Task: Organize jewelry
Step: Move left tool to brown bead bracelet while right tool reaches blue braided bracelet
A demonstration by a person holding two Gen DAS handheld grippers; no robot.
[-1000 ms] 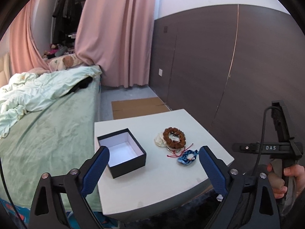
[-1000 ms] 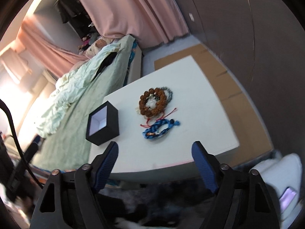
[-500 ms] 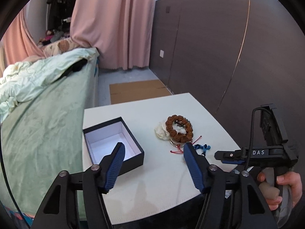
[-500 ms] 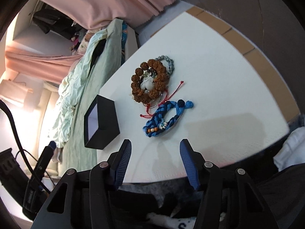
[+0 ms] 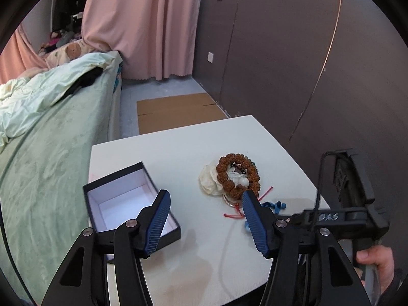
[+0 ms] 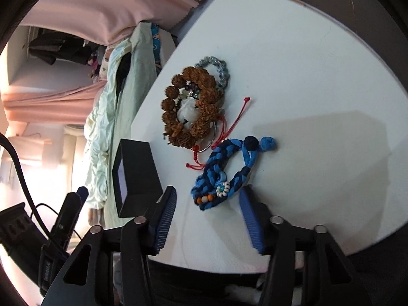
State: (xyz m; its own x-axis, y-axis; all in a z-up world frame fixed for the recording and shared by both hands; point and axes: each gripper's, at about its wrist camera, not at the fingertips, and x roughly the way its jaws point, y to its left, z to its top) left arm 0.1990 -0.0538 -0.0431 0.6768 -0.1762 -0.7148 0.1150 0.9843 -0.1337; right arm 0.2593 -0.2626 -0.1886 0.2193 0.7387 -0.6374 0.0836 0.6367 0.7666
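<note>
An open black box with a white inside point(image 5: 130, 199) sits at the left of the white table point(image 5: 178, 148). A brown bead bracelet point(image 5: 238, 176) lies on a pile with a white piece point(image 5: 207, 182), a grey chain point(image 6: 216, 67) and red cord point(image 6: 236, 121). A blue braided bracelet point(image 6: 224, 176) lies beside it. My left gripper point(image 5: 205, 213) is open and empty above the table between box and pile. My right gripper point(image 6: 207, 213) is open, low over the table, its fingers just short of the blue bracelet.
A bed with a green cover point(image 5: 46, 153) borders the table's left side. A dark panelled wall point(image 5: 293, 63) stands to the right. Flat cardboard point(image 5: 176, 112) lies on the floor beyond the table, below pink curtains point(image 5: 142, 25).
Both grippers have moved forward and down towards the table and their jaws have narrowed. The right gripper has closed in on the blue bracelet. The jewelry has not moved.
</note>
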